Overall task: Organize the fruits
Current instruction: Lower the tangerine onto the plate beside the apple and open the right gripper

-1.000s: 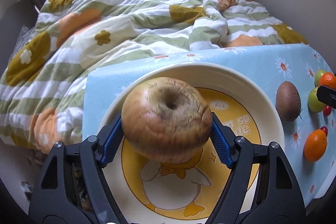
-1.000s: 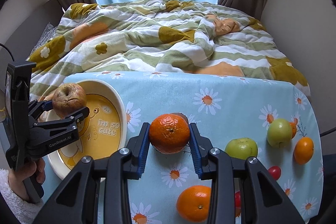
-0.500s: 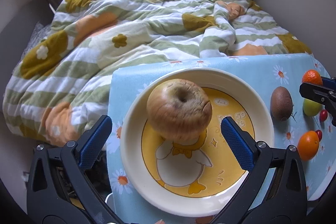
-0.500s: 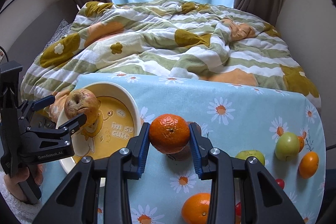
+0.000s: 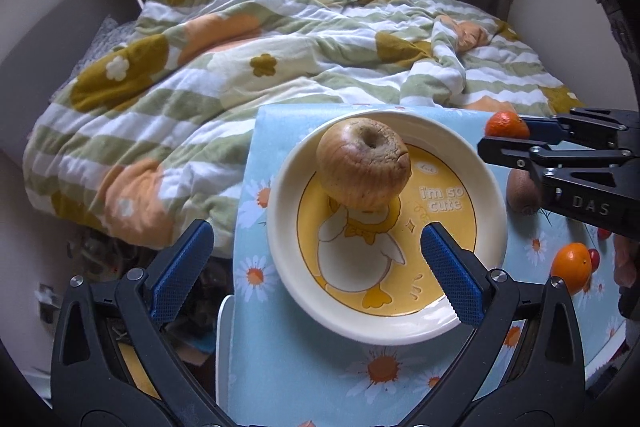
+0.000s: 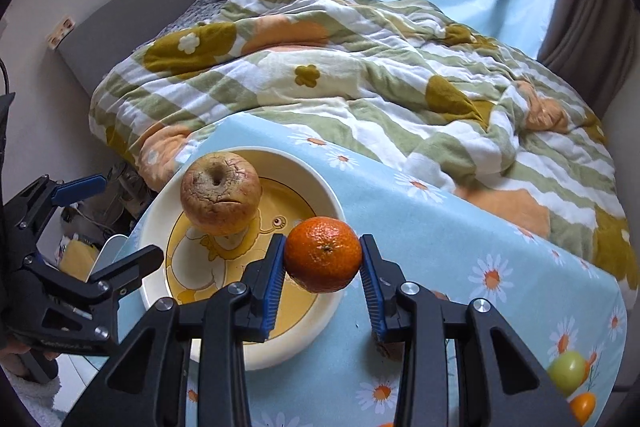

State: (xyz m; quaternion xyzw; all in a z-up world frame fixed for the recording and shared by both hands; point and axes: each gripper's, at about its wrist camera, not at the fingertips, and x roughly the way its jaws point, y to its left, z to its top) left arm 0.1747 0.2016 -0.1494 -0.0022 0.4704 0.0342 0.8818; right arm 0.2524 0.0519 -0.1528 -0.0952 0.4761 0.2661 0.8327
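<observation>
Your left gripper (image 5: 316, 267) stands wide open with nothing between its blue pads (image 5: 452, 277), hanging over the near side of the plate (image 5: 280, 227). The wrinkled apple (image 5: 363, 163) sits in that plate alone, toward twelve o'clock from the duck print, clear of both pads. From your right wrist camera the same apple (image 6: 220, 199) shows at ten o'clock of your right gripper (image 6: 323, 269), resting on the plate (image 6: 320, 183).

Your right gripper is clamped on a mandarin (image 6: 322, 254), the pads pressing it from both sides, and the fruit hangs over the plate's rim on its right edge. From the left wrist camera that mandarin (image 5: 507, 125) peeks out at two o'clock, beside the plate's far right rim.

On the daisy tablecloth (image 5: 312, 379), a kiwi (image 5: 522, 197) lies at three o'clock of the plate, partly hidden behind your right gripper. A second mandarin (image 5: 571, 267) sits at four o'clock with a small red fruit (image 5: 595, 257) touching it. A green apple (image 6: 567, 371) lies at five o'clock in the right wrist view. The flowered quilt (image 5: 280, 67) fills everything past the table.
</observation>
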